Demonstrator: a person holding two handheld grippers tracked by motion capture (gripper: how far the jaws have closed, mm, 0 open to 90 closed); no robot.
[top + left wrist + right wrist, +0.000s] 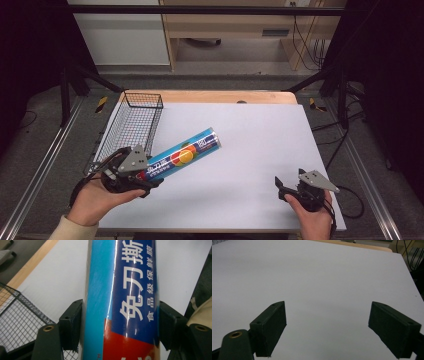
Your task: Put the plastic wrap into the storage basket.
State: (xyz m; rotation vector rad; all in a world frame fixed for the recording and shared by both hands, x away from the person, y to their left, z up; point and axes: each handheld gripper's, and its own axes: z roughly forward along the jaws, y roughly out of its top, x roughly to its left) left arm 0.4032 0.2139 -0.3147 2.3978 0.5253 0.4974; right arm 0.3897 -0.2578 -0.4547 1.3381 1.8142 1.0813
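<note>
From above my side, the high view looks forward and down over the whole white table sheet (250, 145). My left gripper view sits very close behind a glossy blue printed tube (122, 300). My right gripper view looks low across the same sheet.

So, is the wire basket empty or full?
Empty, as far as visible: the basket shows bare mesh inside; its near end is hidden behind the left tool.
</note>
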